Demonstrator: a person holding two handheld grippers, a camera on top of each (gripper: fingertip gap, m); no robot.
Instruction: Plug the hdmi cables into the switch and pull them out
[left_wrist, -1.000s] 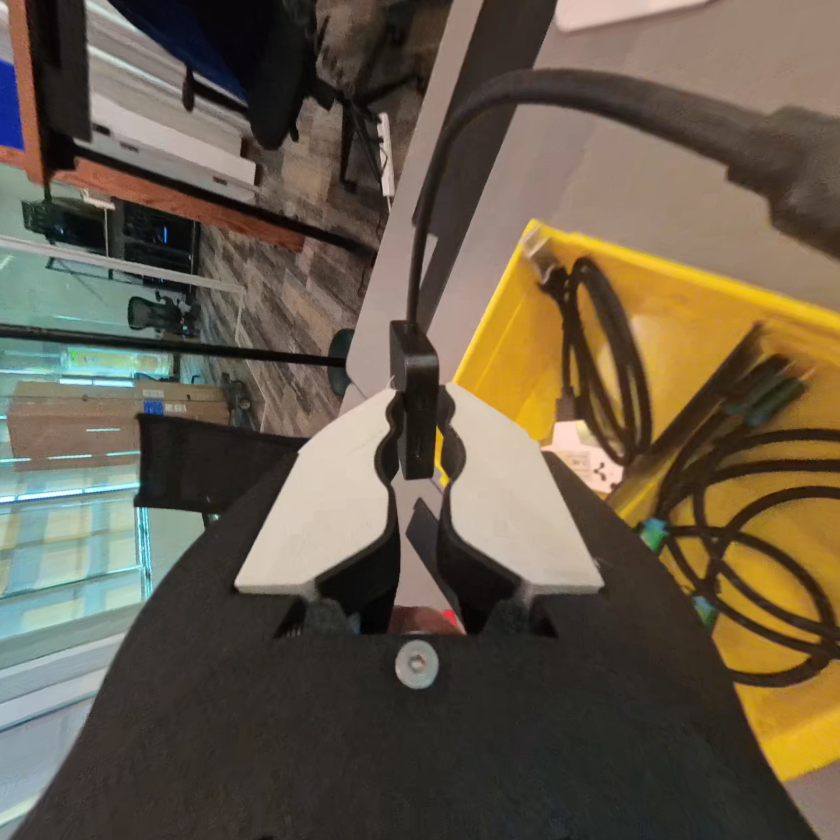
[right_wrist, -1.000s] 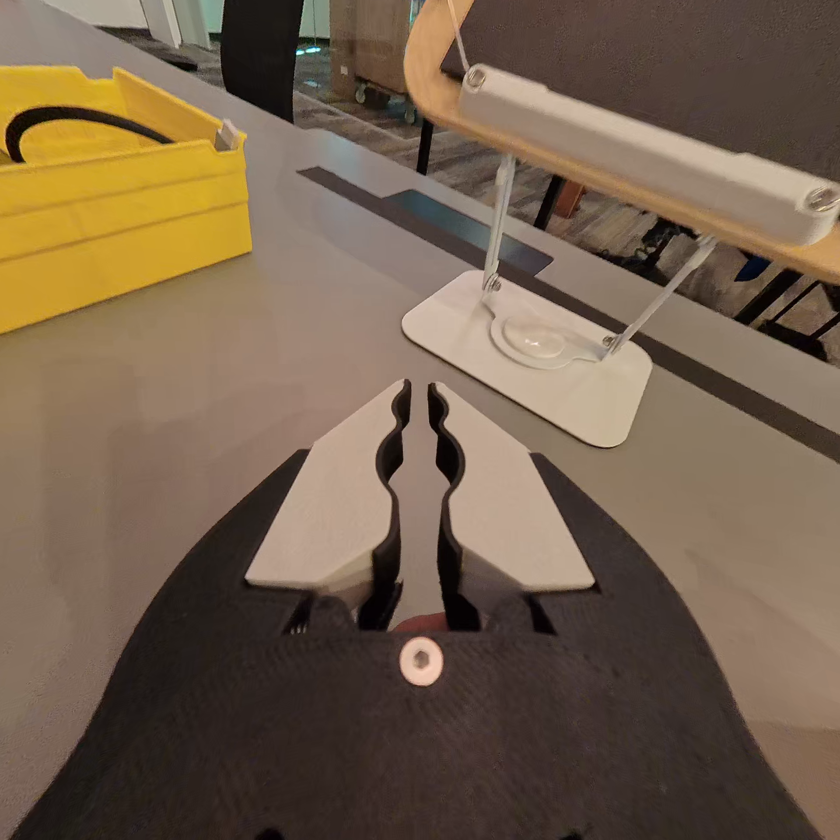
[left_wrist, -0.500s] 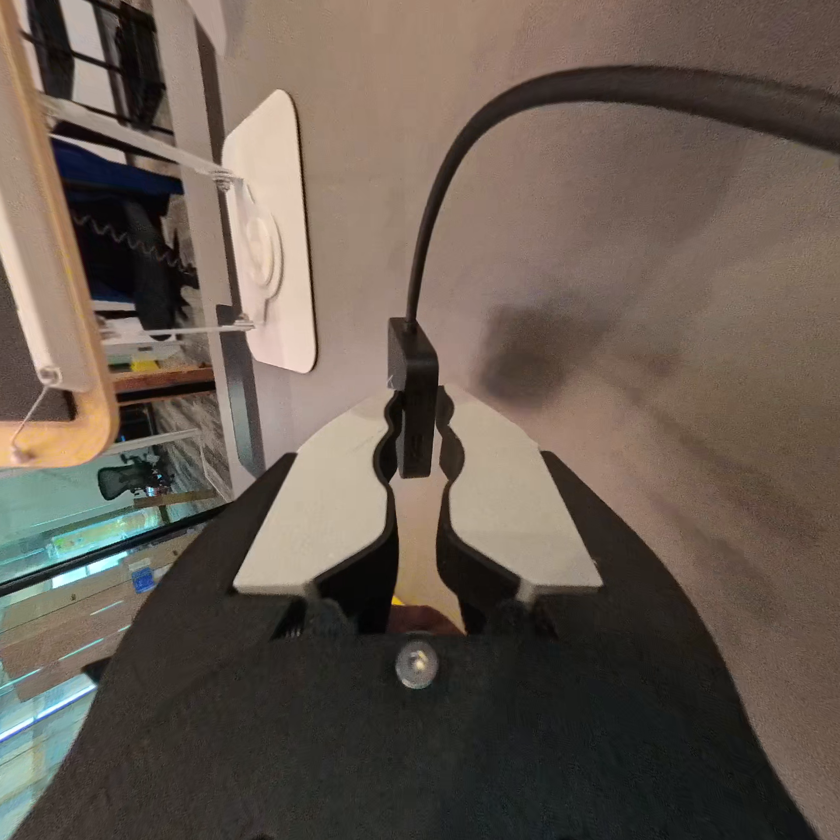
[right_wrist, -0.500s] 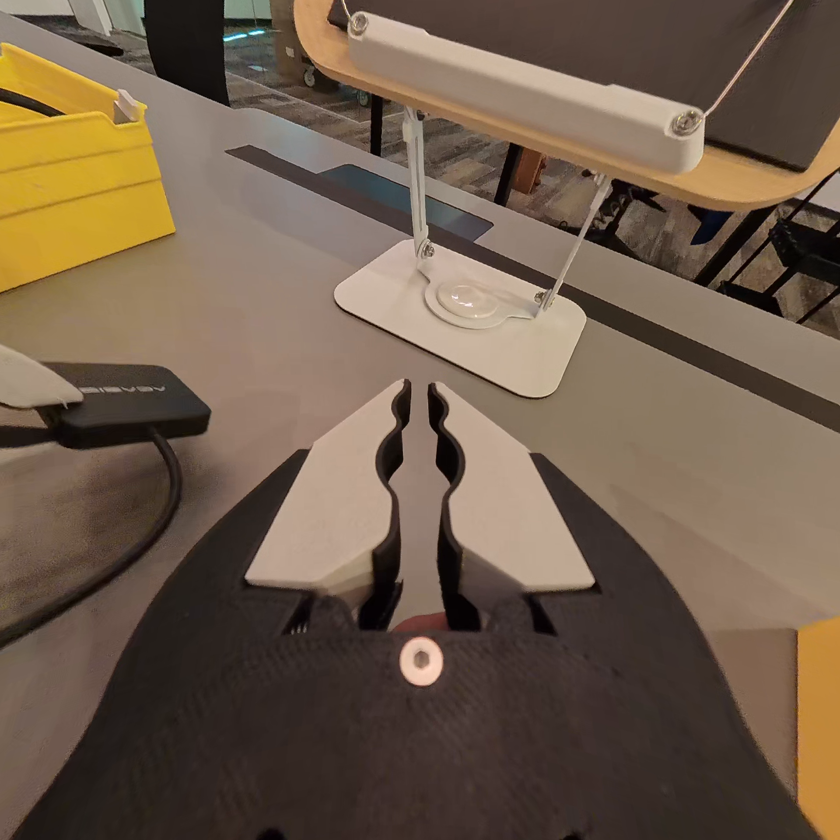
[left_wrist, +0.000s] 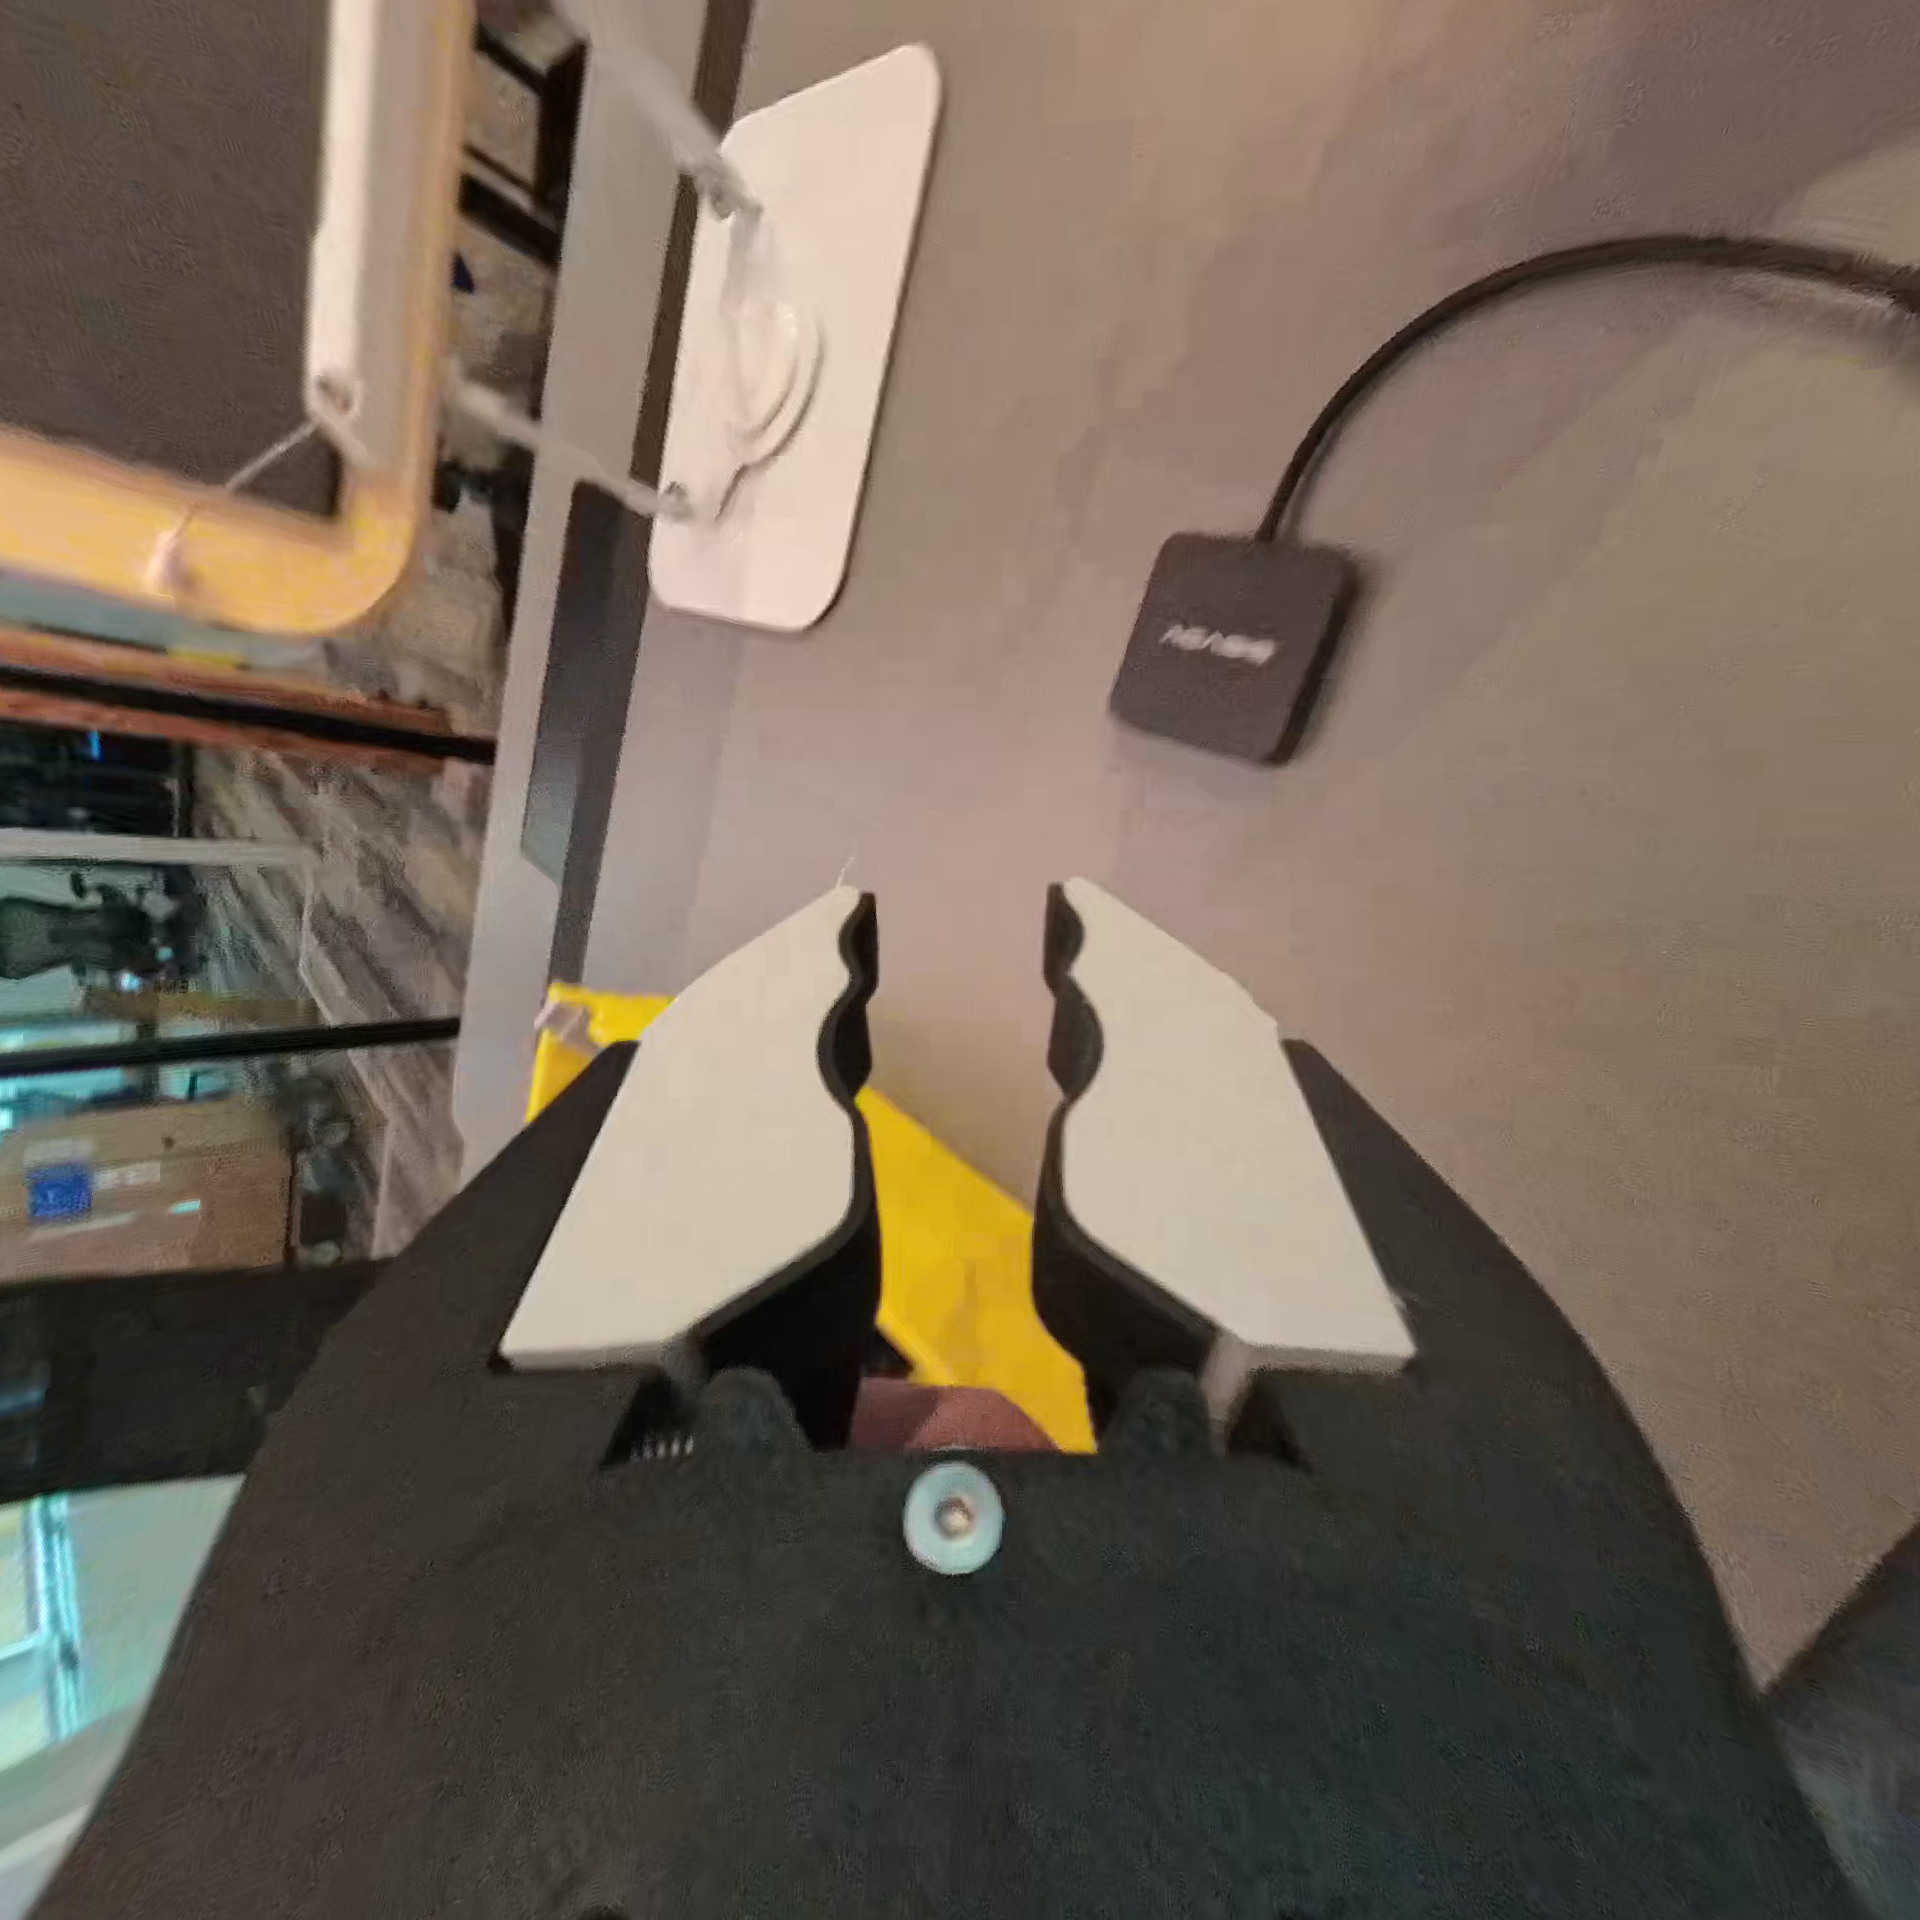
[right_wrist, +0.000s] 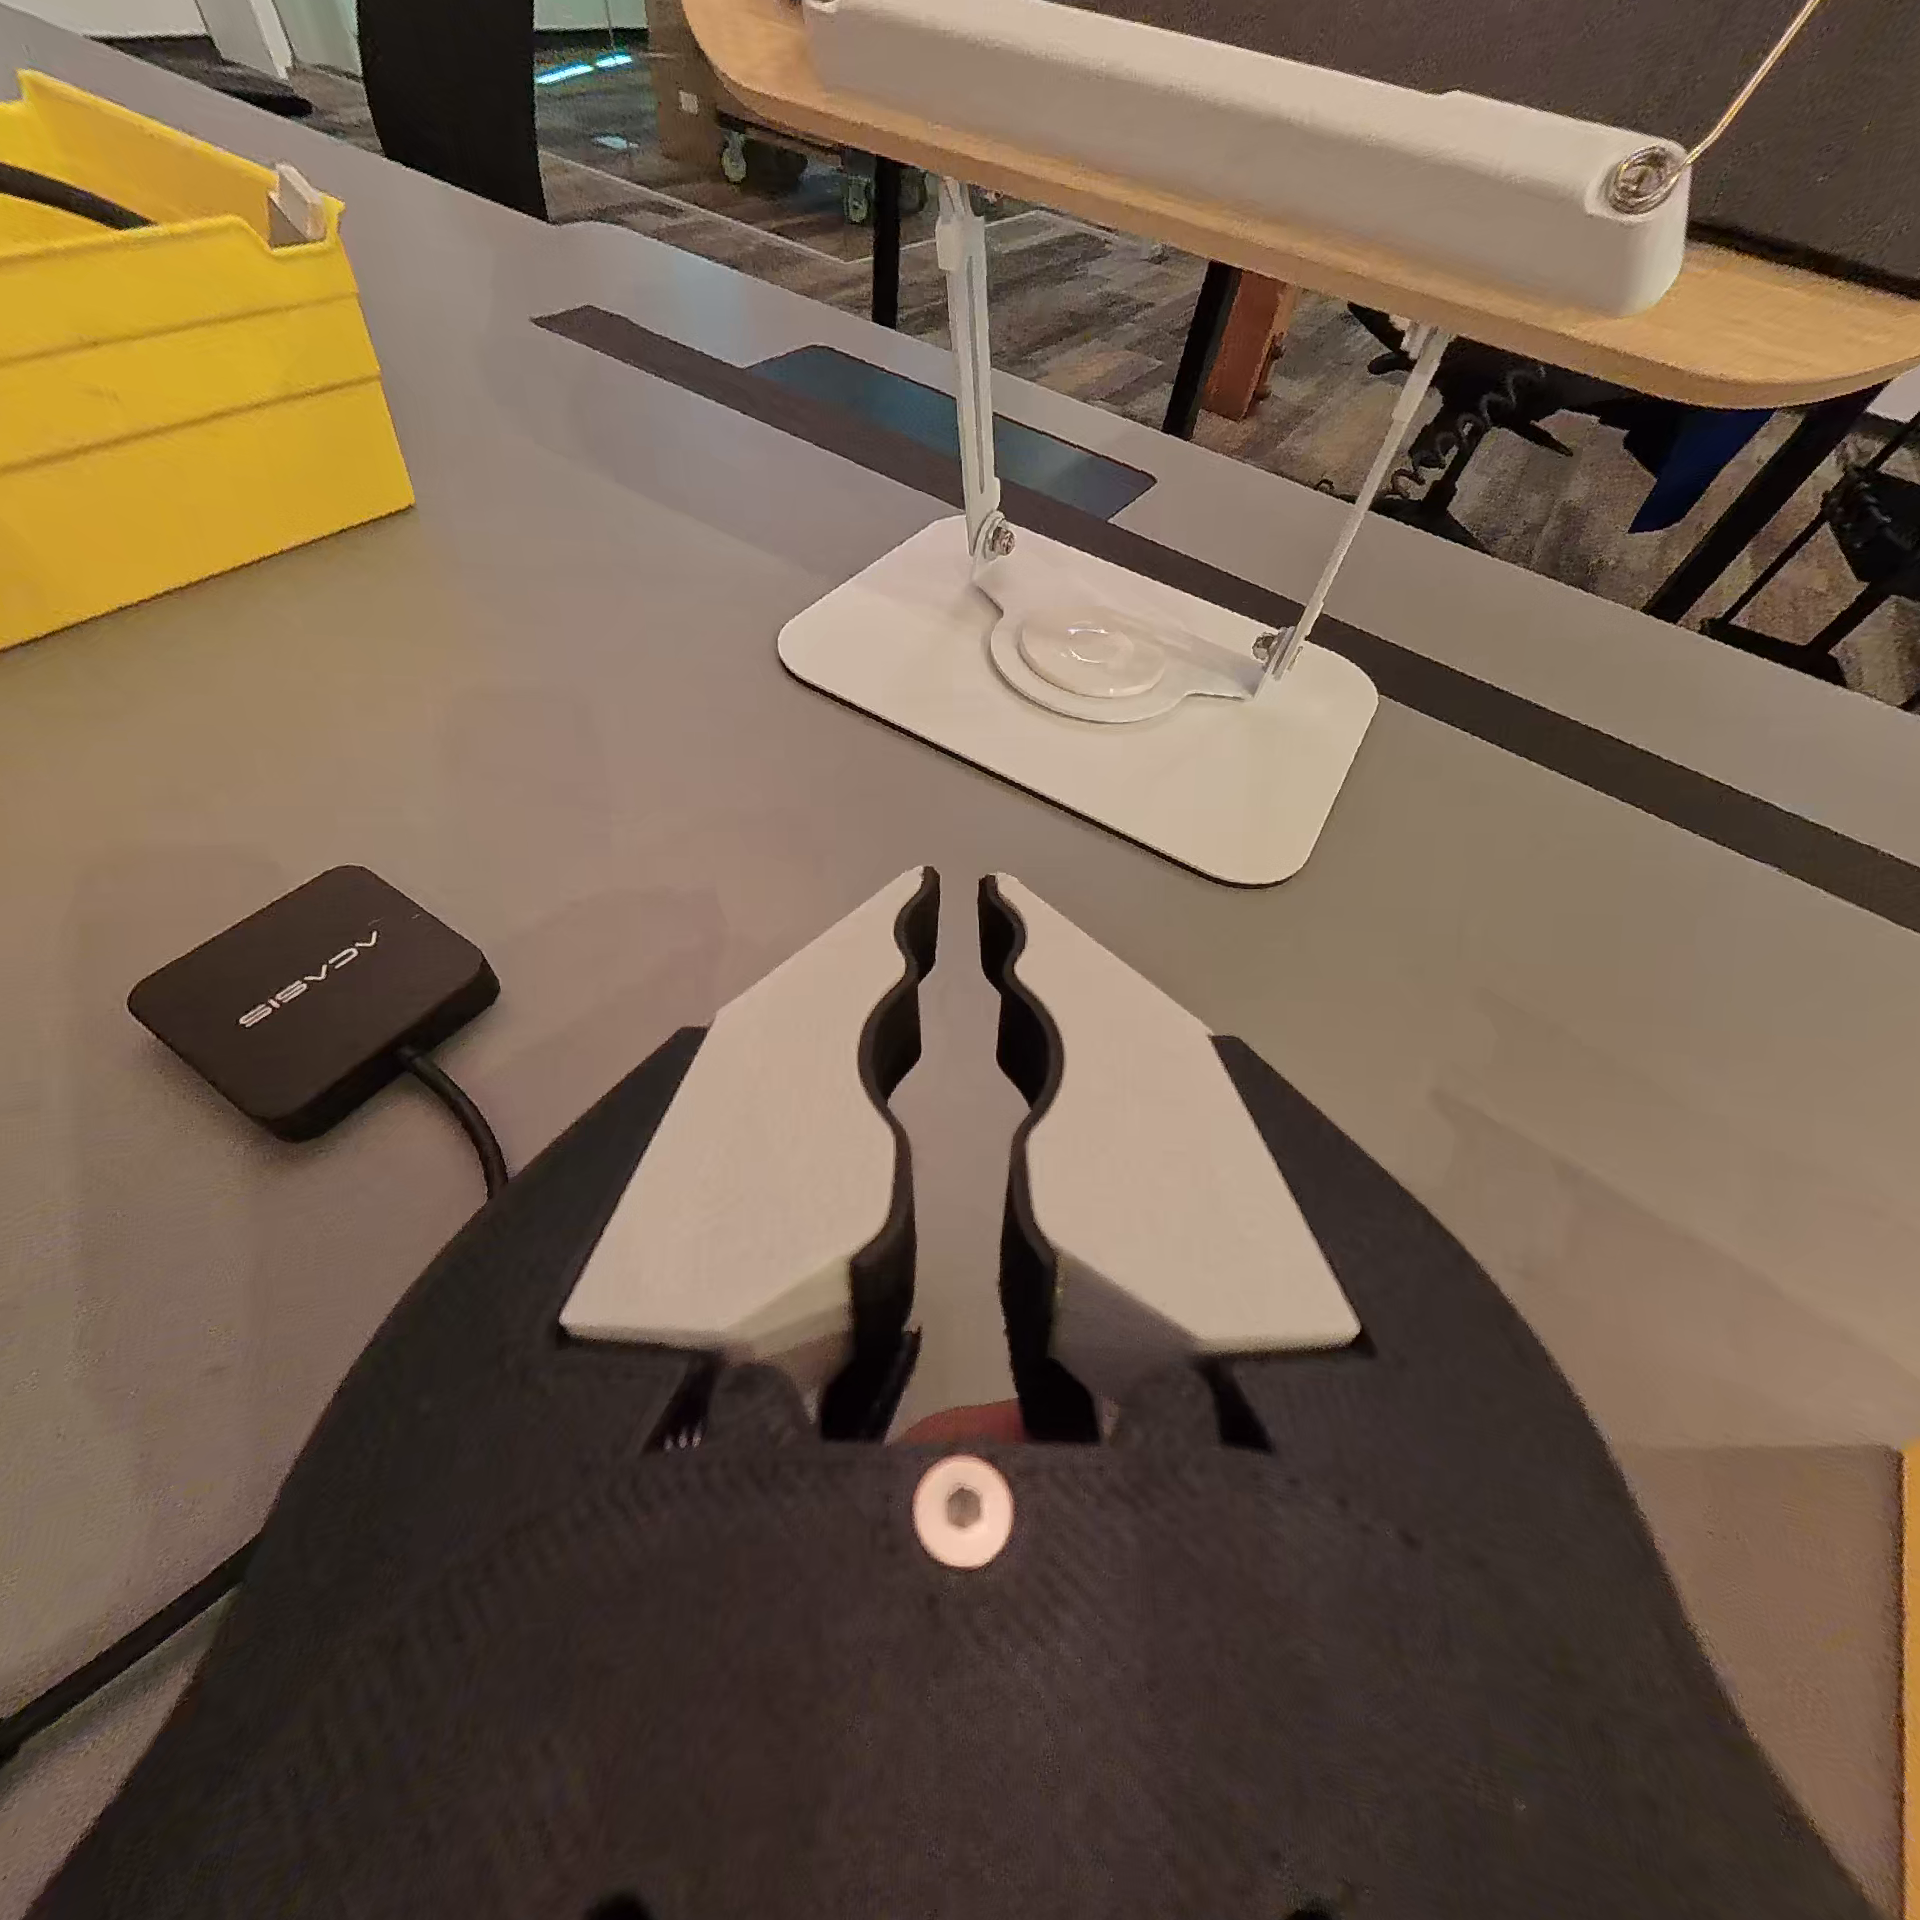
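Note:
The switch (left_wrist: 1234, 646) is a flat black square box with a black cable (left_wrist: 1558, 270) running from it. It lies flat on the grey table, and also shows in the right wrist view (right_wrist: 312, 1000) at the left. My left gripper (left_wrist: 961, 902) is open and empty, pulled back from the switch, which lies ahead and to the right of it. My right gripper (right_wrist: 959, 883) is shut and empty, hovering over the table to the right of the switch. No HDMI cable is held.
A yellow bin (right_wrist: 177, 416) stands at the table's left, and part of it (left_wrist: 935, 1226) shows under my left fingers. A white stand base (right_wrist: 1081, 707) carrying a wooden-edged board (right_wrist: 1351, 270) stands ahead; it also shows in the left view (left_wrist: 800, 343). The gap from one gripper's tips to the other's is roughly 25 cm. The switch (left_wrist: 1234, 646) is about 15 cm from both grippers' fingertips. Look for it in the right wrist view (right_wrist: 301, 984) too.
My left gripper has opened and let go of the switch, which now lies flat on the table, and has drawn back from it. The right gripper has stayed shut and shifted slightly.

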